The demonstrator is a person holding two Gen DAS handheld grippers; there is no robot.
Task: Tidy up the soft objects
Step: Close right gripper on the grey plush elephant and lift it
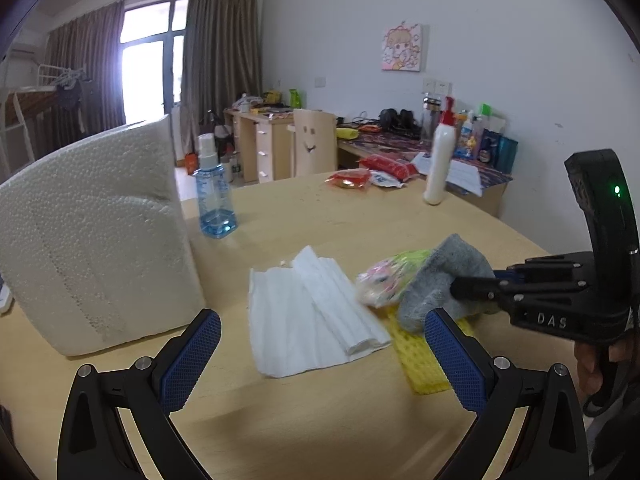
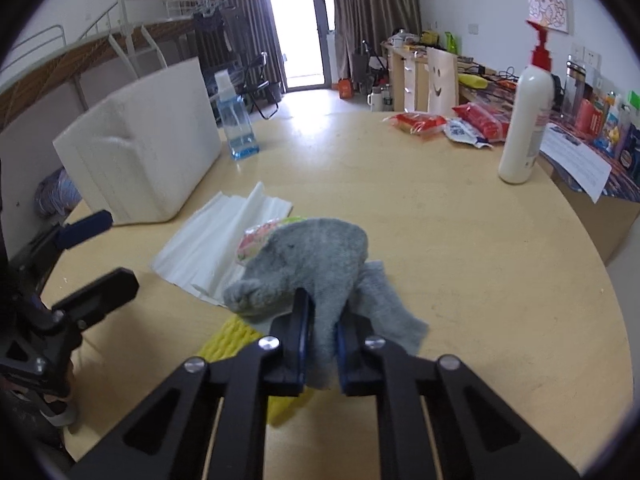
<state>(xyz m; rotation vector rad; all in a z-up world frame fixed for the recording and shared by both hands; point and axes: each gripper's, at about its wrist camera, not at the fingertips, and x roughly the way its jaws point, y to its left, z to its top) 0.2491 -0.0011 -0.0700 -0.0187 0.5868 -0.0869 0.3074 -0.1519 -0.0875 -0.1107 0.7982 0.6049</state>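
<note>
Right gripper clamped on grey sock, left gripper spread wide beside it

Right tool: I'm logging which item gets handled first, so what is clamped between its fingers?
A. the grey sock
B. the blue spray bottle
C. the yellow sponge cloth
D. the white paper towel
A. In the right wrist view the right tool is shut on the grey sock, whose fabric is pinched between the blue pads, while the white paper towel and yellow sponge cloth lie untouched on the table.
</note>
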